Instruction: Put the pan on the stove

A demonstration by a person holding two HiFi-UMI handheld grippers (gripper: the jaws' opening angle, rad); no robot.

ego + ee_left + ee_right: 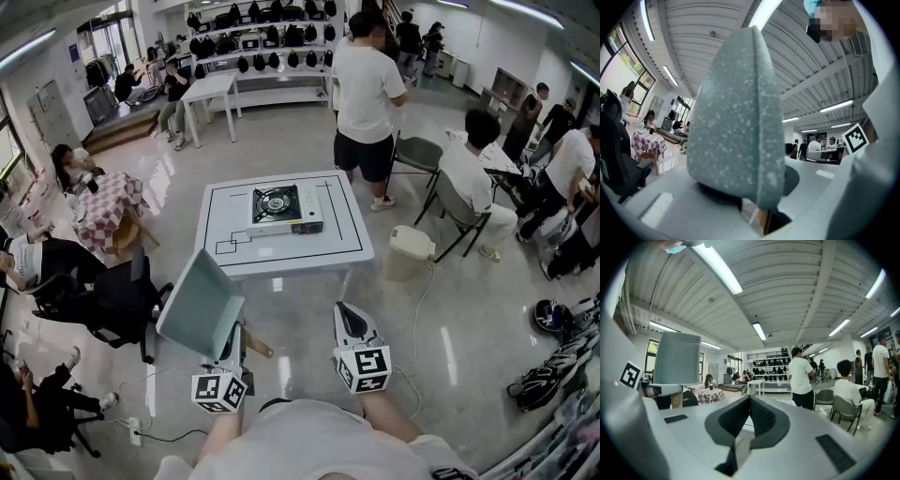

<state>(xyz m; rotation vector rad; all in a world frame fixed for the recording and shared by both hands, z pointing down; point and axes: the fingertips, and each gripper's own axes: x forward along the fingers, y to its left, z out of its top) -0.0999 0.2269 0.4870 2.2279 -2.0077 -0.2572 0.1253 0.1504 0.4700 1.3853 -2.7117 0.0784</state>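
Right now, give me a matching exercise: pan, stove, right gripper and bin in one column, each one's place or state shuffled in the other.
Things:
1. pan
2. stove
3. right gripper
4. bin

Places or states:
A. on the white table
B. on the floor beside the table
C. held up in the left gripper
D. jaws together, nothing between them

Pairs: 1-C, 2-A, 3-D, 4-B
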